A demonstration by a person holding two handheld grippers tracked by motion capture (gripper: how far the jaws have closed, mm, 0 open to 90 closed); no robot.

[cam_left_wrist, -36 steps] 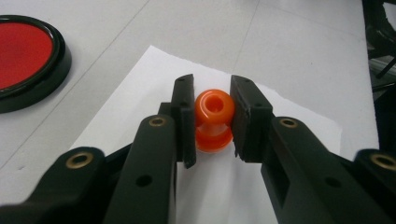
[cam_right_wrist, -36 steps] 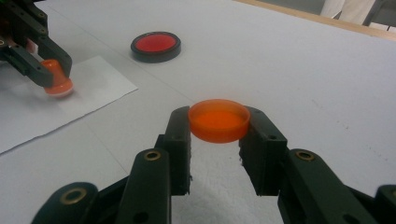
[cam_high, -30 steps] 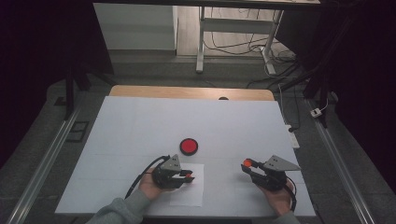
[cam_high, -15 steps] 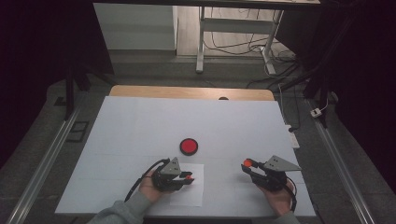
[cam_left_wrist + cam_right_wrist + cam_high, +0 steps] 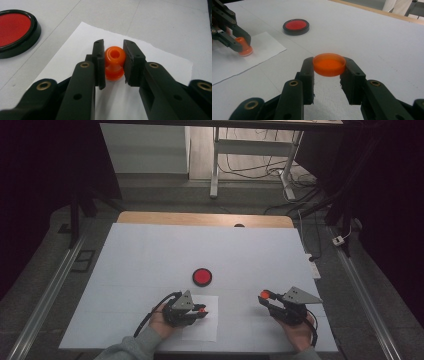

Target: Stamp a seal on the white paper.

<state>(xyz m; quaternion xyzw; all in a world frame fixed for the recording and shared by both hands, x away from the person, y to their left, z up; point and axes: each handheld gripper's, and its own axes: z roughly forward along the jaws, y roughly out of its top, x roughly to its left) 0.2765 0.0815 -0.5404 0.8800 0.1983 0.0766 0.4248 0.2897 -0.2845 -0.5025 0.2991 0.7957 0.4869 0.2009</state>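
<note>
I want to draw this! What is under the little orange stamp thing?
The orange stamp stands on a white sheet of paper, held between the left gripper's jaws. The paper lies on the white table. The stamp's bottom face is covered.

The high view looked forward and down from above the person's side, taking in the whole bench [image 5: 150, 255] and the floor beyond. The left gripper view sat low and very close behind its own jaws, facing across the paper [image 5: 155, 62], with the red disc [image 5: 15, 30] at its upper left. The right gripper view, equally low, faced across the bench toward the left gripper [image 5: 243, 43]. All three shared the disc and paper.
</note>
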